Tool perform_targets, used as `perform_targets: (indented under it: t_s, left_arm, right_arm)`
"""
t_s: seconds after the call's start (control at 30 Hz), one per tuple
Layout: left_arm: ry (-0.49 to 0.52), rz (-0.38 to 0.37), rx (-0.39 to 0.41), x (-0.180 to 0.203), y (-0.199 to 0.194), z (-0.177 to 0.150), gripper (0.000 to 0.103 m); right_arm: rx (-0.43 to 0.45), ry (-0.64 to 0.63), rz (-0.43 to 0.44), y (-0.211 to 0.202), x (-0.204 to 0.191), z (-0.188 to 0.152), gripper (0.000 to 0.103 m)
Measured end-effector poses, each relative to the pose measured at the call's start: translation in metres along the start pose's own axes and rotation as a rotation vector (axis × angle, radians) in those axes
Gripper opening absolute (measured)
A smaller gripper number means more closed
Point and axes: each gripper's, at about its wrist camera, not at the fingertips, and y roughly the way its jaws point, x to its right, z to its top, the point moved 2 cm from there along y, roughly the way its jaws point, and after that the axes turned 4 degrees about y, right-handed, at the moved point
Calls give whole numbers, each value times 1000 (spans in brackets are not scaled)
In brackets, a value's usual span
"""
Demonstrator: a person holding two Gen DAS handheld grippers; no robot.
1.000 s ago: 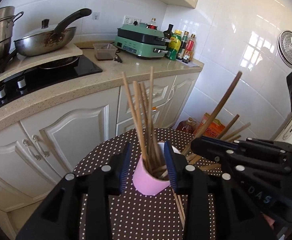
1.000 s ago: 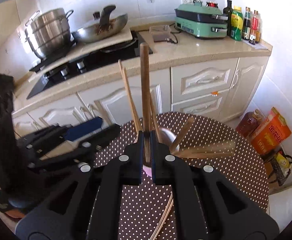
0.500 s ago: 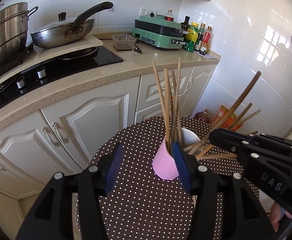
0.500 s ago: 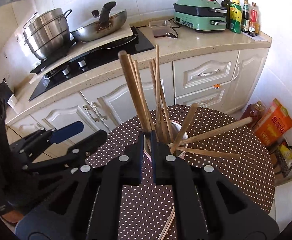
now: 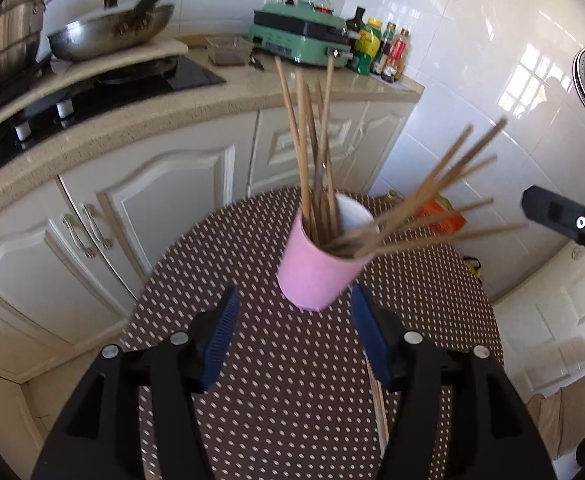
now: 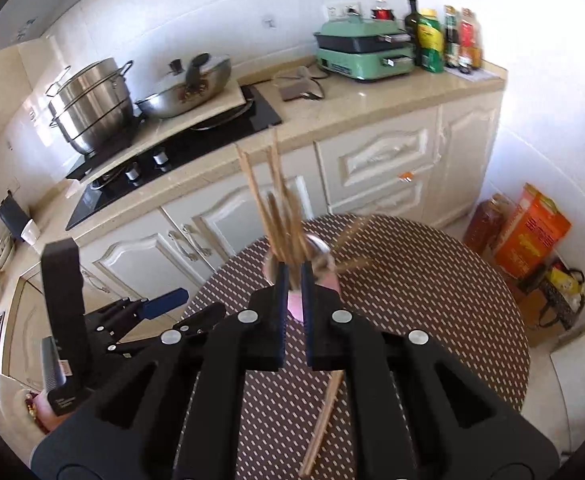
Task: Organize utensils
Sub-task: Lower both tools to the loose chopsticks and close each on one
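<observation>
On my left wrist view, the wok (image 5: 112,30) sat on the stove at the far left, with the green cooker (image 5: 302,38) and bottles (image 5: 380,52) further along the counter. My left gripper (image 5: 292,344) hung over the polka-dot table (image 5: 292,408) with its blue-padded jaws wide apart and nothing between them; the pink cup (image 5: 318,272) stood just ahead of the fingertips, untouched by either pad. The cup leaned slightly and was full of chopsticks (image 5: 312,152), one bunch near upright, another fanned out low to the right over the rim. At the far right edge a black tip of my right gripper (image 5: 564,220) showed, apart from the cup.

On my right wrist view, the left gripper (image 6: 152,312) appeared at the left, beside the table edge. In the middle, my right gripper (image 6: 292,300) had its jaws drawn close with only a narrow slot between them, and I could not tell whether anything sat in it; the cup (image 6: 296,304) was mostly hidden behind the fingers. A loose pair of chopsticks (image 6: 322,412) lay flat on the table near the right finger. An orange box (image 6: 532,236) stood on the floor at the right
</observation>
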Motion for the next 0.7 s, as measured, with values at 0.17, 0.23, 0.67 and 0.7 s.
perform_targets:
  t_s: [0.17,0.23,0.67,0.7]
  left_arm:
    - [46,-28,-88,25,27,-21,58]
    - [82,-34,-111,38,36,-28,58]
    - [158,33,-338,81,120,-65,58]
    - [160,40,-349,83,124,-67,58]
  right_arm:
    - [-47,70,-36,-2,31,-27,7]
    - [-62,95,-40,-1,39,-32,7]
    - [-226,234,-53,32,98,-78,7]
    - [-246,245,-48,37,102,-83,7]
